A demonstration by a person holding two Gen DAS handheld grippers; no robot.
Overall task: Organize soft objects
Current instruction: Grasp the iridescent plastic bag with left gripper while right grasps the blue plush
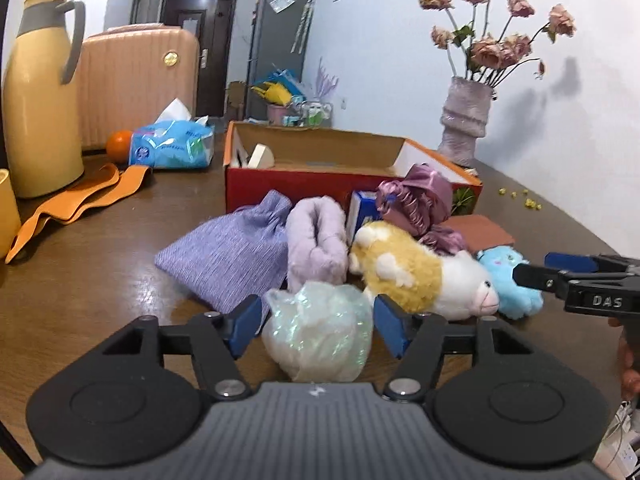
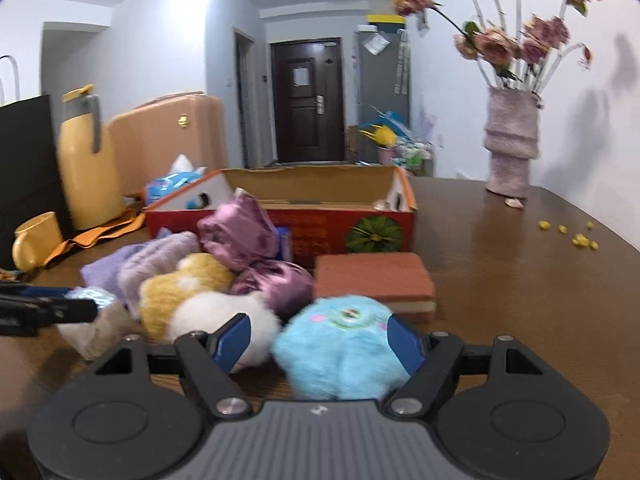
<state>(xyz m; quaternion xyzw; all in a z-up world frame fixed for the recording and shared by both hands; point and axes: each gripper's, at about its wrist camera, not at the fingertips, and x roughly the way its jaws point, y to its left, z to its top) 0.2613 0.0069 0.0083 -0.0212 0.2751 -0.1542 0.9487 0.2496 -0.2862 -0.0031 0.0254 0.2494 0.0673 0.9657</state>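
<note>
My left gripper (image 1: 318, 326) is open around an iridescent white pouch (image 1: 318, 332) on the brown table, pads beside it. My right gripper (image 2: 318, 340) is open around a fluffy blue plush (image 2: 340, 352); it also shows in the left wrist view (image 1: 536, 274). Behind lie a yellow and white plush (image 1: 420, 276), a lilac fuzzy roll (image 1: 316, 240), a purple fabric bag (image 1: 228, 256) and purple satin scrunchies (image 1: 416, 196). An open red cardboard box (image 1: 304, 184) stands behind the pile.
A yellow thermos (image 1: 38, 96), orange strap (image 1: 80, 204), tissue pack (image 1: 172, 146) and an orange (image 1: 118, 144) are at the left. A vase of dried roses (image 1: 466, 120) stands at the right. A brown sponge block (image 2: 372, 280) lies beside the plush.
</note>
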